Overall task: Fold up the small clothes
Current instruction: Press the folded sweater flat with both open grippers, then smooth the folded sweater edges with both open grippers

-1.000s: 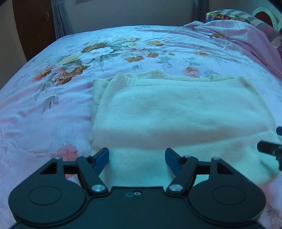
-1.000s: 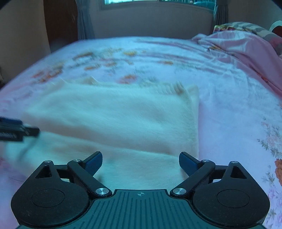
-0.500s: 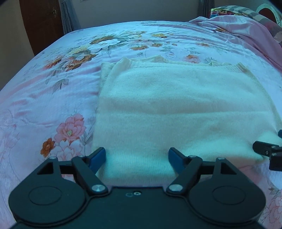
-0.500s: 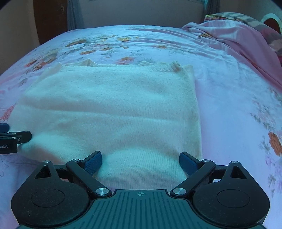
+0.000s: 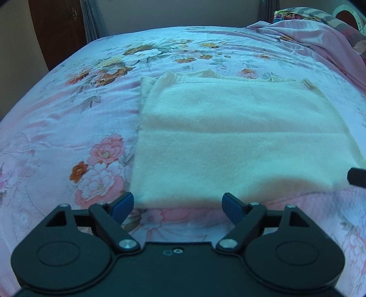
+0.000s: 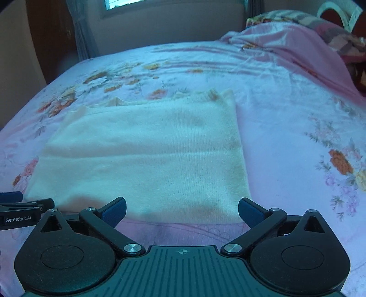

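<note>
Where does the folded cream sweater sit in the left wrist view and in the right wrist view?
Left wrist: cream sweater fills centre and right, just beyond the fingertips.
Right wrist: it fills centre and left.
Shared landmark: crumpled pink blanket, upper right in both.

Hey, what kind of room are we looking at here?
Most likely a home bedroom. A folded cream knitted garment lies on a bed covered by a pink floral bedsheet, with a rumpled pink blanket at the far corner and a curtained window behind.

Your bed (image 5: 68,118) had a floral pink sheet; folded cream sweater (image 5: 240,141) lay flat on it, rumpled pink blanket (image 6: 297,52) far right.
</note>
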A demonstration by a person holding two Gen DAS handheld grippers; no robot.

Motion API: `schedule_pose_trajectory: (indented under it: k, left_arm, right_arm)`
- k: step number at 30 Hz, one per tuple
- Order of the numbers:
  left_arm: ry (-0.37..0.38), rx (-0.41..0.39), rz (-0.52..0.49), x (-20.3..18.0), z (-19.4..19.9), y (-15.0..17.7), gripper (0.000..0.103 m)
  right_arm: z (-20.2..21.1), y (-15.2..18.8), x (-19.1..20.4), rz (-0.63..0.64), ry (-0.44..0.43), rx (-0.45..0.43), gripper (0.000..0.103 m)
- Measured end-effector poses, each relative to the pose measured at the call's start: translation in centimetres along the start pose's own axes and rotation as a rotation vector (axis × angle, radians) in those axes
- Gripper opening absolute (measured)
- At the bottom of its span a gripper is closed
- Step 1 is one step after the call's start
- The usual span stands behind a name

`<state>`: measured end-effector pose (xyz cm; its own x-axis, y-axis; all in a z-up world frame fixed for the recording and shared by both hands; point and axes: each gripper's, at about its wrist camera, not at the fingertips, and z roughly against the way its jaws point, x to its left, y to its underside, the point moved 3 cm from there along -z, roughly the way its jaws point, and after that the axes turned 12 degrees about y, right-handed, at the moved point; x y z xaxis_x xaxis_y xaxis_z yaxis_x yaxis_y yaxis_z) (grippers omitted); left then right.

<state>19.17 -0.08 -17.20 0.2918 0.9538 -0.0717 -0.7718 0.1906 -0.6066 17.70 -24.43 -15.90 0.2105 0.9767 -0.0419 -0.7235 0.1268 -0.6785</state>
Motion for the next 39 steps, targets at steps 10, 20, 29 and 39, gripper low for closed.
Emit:
schedule_pose_trajectory:
  k: [10,20,29,39]
  left_arm:
    - [0.037,-0.047,0.016,1.2,2.1,0.4,0.089]
    - [0.087,-0.024,0.094,2.6,1.5,-0.9,0.099]
    - [0.07,0.0,0.089,2.5,0.2,-1.1,0.101]
    - [0.118,-0.019,0.01,-0.4,-1.0,-3.4,0.101]
  right_arm:
    - [1.8,0.4,0.9,-0.021,-0.141,-0.134,0.103]
    - [-0.7,-0.5,2.3,0.063,-0.116,-0.035,0.103]
    - [-2.6,-0.9,3.2,0.072,-0.071,-0.018,0.103]
    - [-4.1,-2.0,4.9,0.103,-0.007,-0.058,0.103]
